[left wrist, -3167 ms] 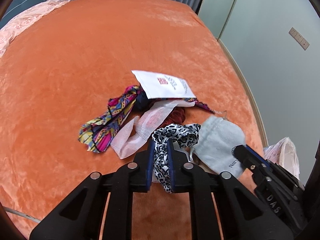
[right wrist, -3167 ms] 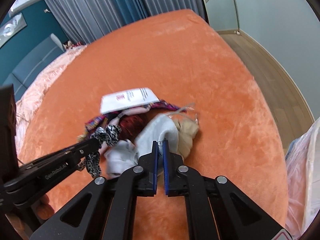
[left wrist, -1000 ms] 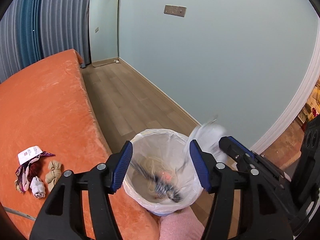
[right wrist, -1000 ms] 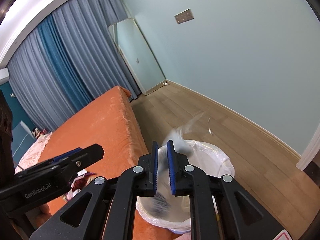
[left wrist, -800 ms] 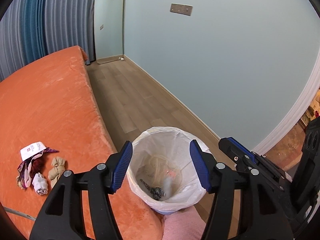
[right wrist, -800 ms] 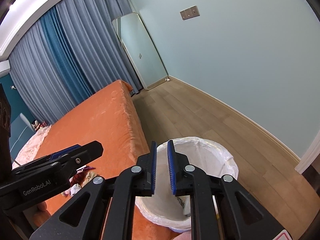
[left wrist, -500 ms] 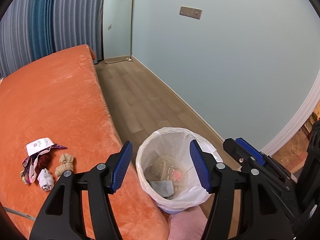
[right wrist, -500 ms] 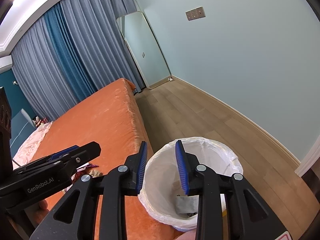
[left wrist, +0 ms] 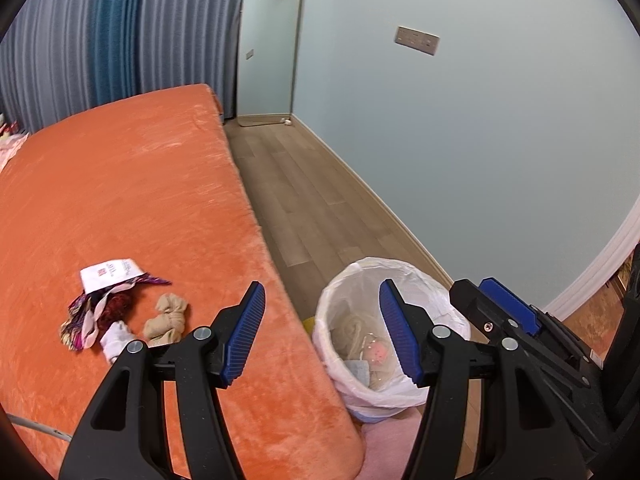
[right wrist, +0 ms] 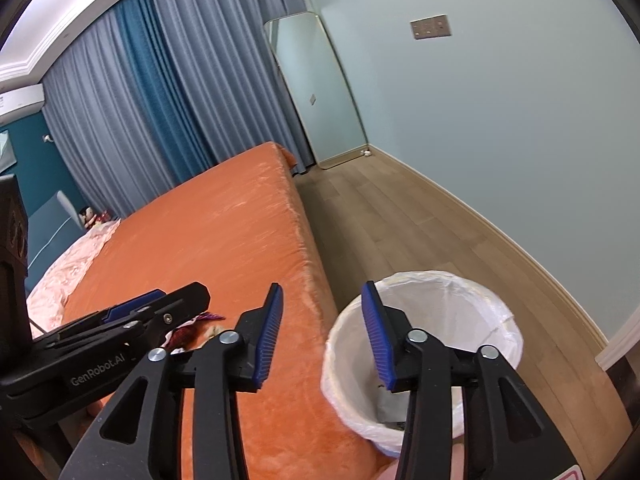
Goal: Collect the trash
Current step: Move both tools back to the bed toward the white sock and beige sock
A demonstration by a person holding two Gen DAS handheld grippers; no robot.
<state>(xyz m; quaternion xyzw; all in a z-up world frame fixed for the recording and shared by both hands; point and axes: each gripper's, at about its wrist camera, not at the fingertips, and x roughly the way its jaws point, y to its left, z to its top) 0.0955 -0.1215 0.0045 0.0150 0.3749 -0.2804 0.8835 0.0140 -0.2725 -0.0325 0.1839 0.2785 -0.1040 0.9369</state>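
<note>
A bin with a white bag liner (left wrist: 416, 276) stands on the floor beside the orange bed (left wrist: 120, 200); it holds several dropped pieces, among them a grey pouch (left wrist: 358, 370). The bin also shows in the right wrist view (right wrist: 496, 308). My left gripper (left wrist: 322, 330) is open and empty above the bed edge and bin. My right gripper (right wrist: 320, 336) is open and empty over the bin's left rim. On the bed lie a white card (left wrist: 110, 272), a colourful scarf (left wrist: 78, 318), a red item (left wrist: 116, 306), a white sock (left wrist: 116, 338) and a beige knotted stocking (left wrist: 168, 316).
A wood floor (left wrist: 312, 200) runs between the bed and the pale blue wall (left wrist: 480, 140). A mirror (left wrist: 268, 40) leans at the far end beside blue curtains (right wrist: 160, 100). A pink mat (left wrist: 384, 448) lies at the bin's foot.
The leopard scarf and grey pouch, held over the bed earlier, dropped into the bin. My right gripper has opened wide. Both views have swung left toward the bed.
</note>
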